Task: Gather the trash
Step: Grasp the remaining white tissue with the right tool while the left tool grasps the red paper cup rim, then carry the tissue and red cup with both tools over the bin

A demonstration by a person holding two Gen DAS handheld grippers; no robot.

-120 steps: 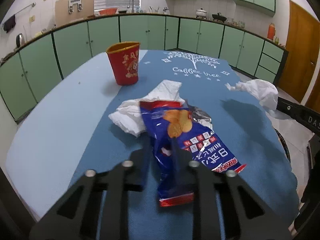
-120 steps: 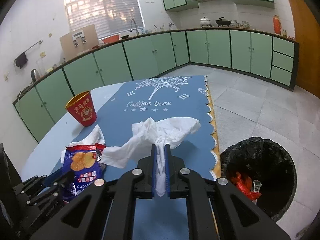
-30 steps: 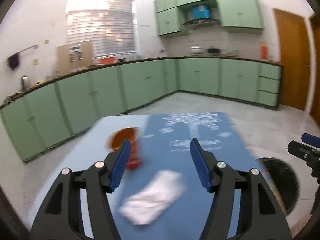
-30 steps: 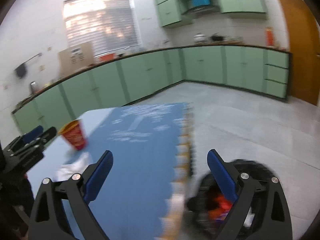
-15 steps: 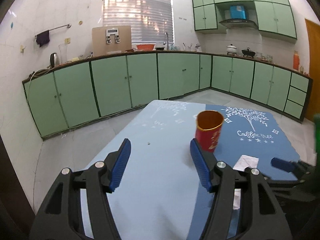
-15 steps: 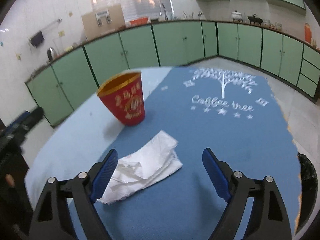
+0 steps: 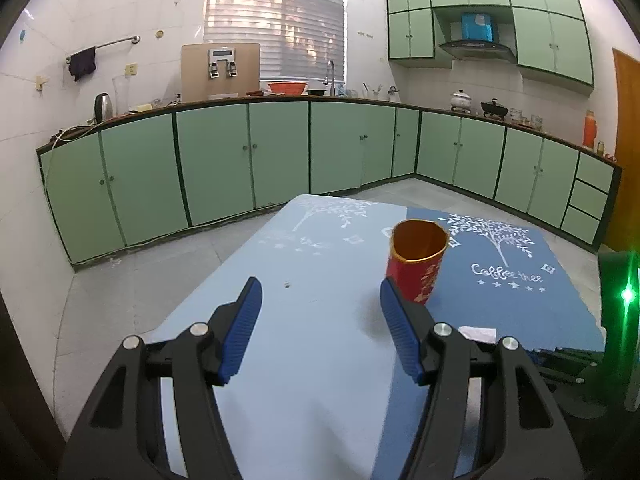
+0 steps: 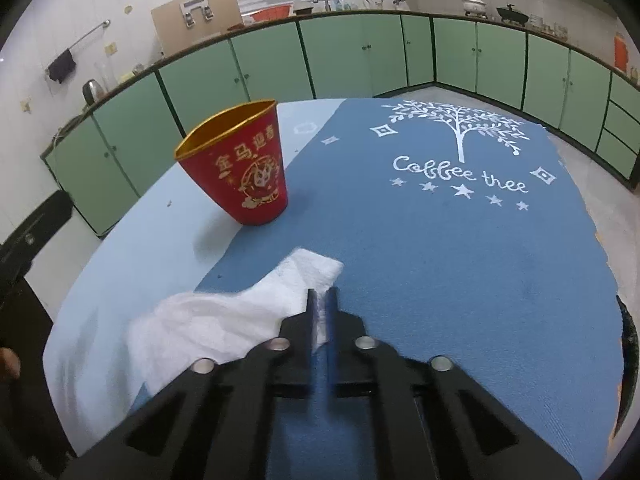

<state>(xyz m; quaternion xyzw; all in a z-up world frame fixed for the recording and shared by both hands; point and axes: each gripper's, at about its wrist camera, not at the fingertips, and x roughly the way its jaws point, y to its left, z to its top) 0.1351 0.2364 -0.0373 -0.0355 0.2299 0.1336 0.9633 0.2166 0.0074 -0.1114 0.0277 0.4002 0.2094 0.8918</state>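
Green cupboards run round this kitchen, and the work happens on a table (image 8: 460, 264) under a blue "Coffee tree" cloth. On it the right gripper (image 8: 321, 300) has its jaws closed right together, pinching one edge of the white tissue (image 8: 224, 320), most of which lies slack on the cloth to its left. Just beyond stands the red paper cup (image 8: 240, 176), upright and apparently untouched. The left gripper (image 7: 320, 316) hangs partly open with nothing between its blue pads (image 7: 242, 330), the cup just past its right finger. From where I stand the grip looks thin: only a corner is caught, so a quick lift could tear the tissue or let it slip. A sliver of the black bin (image 8: 629, 344) shows past the table's right edge; a trailing tail might snag the table there or miss the bin.
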